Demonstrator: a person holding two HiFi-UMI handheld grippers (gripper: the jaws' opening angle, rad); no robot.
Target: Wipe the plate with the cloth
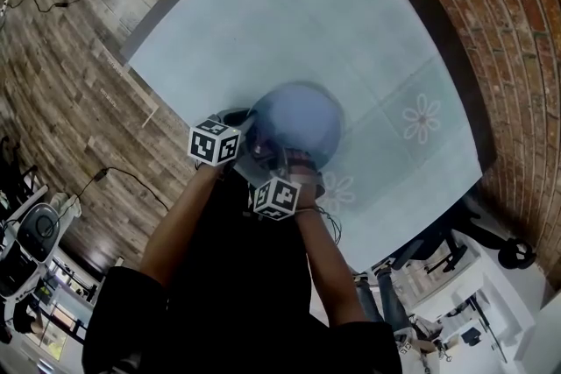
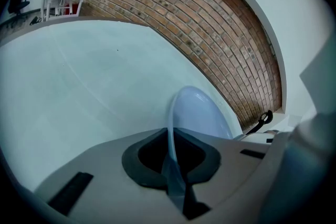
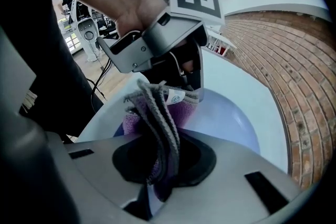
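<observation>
A pale blue plate hangs above the light table, held by its near-left rim in my left gripper. In the left gripper view the plate stands on edge, its rim pinched between the shut jaws of that gripper. My right gripper is shut on a purple and grey cloth, which presses on the plate near its close rim. The left gripper shows just beyond the cloth in the right gripper view.
The table has a pale cover with flower prints. A brick wall runs along its right side. Cables lie on the wooden floor at left, with equipment at lower right.
</observation>
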